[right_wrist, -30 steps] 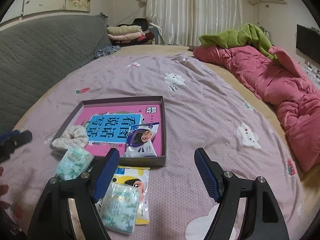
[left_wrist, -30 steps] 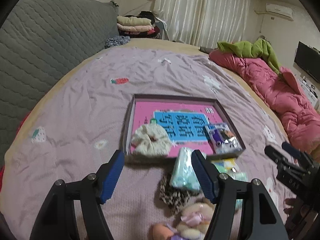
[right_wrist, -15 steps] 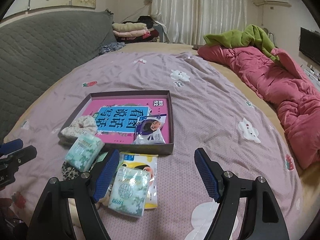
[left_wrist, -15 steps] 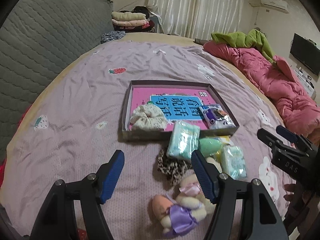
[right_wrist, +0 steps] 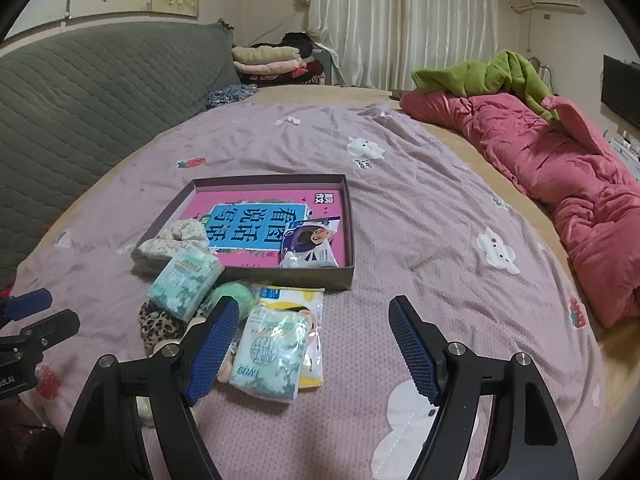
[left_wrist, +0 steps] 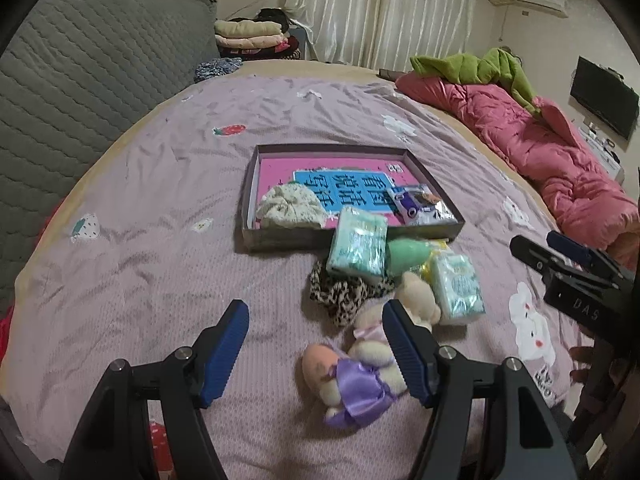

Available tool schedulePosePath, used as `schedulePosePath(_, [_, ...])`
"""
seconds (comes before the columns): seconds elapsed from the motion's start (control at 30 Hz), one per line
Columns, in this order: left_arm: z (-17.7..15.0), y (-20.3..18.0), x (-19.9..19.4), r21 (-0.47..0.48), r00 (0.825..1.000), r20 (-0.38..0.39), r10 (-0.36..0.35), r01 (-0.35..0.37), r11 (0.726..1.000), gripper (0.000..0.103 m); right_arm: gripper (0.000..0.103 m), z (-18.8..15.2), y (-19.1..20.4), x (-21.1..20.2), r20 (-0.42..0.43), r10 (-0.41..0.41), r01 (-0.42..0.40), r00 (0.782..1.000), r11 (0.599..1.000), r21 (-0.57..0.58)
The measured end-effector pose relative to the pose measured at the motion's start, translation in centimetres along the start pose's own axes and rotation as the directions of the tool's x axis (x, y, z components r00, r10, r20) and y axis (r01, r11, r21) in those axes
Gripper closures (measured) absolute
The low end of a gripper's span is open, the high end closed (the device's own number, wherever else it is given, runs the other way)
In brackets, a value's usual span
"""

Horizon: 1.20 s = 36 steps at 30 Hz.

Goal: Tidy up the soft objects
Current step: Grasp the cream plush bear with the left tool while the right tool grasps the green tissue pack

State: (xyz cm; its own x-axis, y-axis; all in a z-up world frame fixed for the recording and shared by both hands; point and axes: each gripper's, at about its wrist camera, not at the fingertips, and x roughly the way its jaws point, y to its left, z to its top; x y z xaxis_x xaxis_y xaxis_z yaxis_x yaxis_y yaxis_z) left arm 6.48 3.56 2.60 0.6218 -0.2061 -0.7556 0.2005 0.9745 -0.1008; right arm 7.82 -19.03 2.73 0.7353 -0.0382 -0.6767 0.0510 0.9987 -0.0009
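Now | both hand-held grippers apart, empty; tissue packs crowd tray front

Pink quilt, green blanket, white curtains and wall television.

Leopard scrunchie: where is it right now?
In the left wrist view the leopard scrunchie lies on the bedspread just in front of the tray, partly under a tissue pack, with the plush doll beside it.
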Motion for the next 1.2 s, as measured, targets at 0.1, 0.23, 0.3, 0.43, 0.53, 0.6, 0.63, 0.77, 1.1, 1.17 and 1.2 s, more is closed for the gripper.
schedulePosePath(0.1, [-0.9,0.0,0.1,0.008,1.0,-0.021,-0.007,0.007,1.0,0.034,0.025,-0.8,-0.2,-0.4,-0.006,-0.002,0.002,1.0,1.0,0.002])
schedulePosePath(0.23, [-2.2,-0.2,0.2,0.018,0.999,-0.048,-0.027,0.028,0.999,0.034,0.025,-1.7,-0.3,-0.6,-0.019,0.009,-0.009,1.0,1.0,0.003])
schedulePosePath(0.3, [-2.9,-0.6,0.2,0.037,0.998,-0.058,-0.033,0.035,0.999,0.034,0.025,-2.2,-0.1,-0.6,-0.027,0.013,-0.013,1.0,1.0,-0.004])
schedulePosePath(0.43, [-3.7,-1.5,0.6,0.081,0.995,-0.077,-0.065,0.071,0.994,0.034,0.025,-3.3,0.1,-0.2,-0.053,0.031,-0.032,0.998,0.999,-0.012])
schedulePosePath(0.53, [-4.1,-2.0,1.3,0.101,0.992,-0.098,-0.073,0.083,0.991,0.034,0.025,-3.9,0.3,0.1,-0.074,0.042,-0.043,0.996,0.999,-0.01])
schedulePosePath(0.6, [-4.4,-2.1,1.7,0.097,0.989,-0.116,-0.09,0.102,0.99,0.034,0.025,-4.2,0.4,0.4,-0.081,0.04,-0.041,0.996,0.999,-0.017])
schedulePosePath(0.63, [-4.5,-2.1,1.9,0.092,0.988,-0.123,-0.095,0.107,0.99,0.034,0.025,-4.3,0.4,0.5,-0.085,0.036,-0.038,0.996,0.999,-0.022])
schedulePosePath(0.77, [-5.0,-1.8,2.3,0.082,0.982,-0.14,-0.125,0.137,0.987,0.034,0.025,-4.5,0.5,1.0,-0.104,0.028,-0.03,0.994,0.999,-0.02])
schedulePosePath(1.1, [-3.8,-3.5,2.8,0.279,0.981,-0.13,-0.147,0.178,0.944,0.034,0.025,-4.9,0.2,1.7,-0.131,0.044,-0.044,0.99,0.999,0.002])
schedulePosePath(1.17, [-3.8,-4.0,3.6,0.328,0.98,-0.145,-0.134,0.176,0.928,0.034,0.025,-5.0,0.2,1.8,-0.138,0.046,-0.045,0.989,0.999,0.009])
schedulePosePath(1.2, [-3.8,-4.2,4.0,0.347,0.98,-0.153,-0.131,0.177,0.921,0.034,0.025,-5.0,0.1,1.9,-0.141,0.047,-0.046,0.989,0.999,0.01])
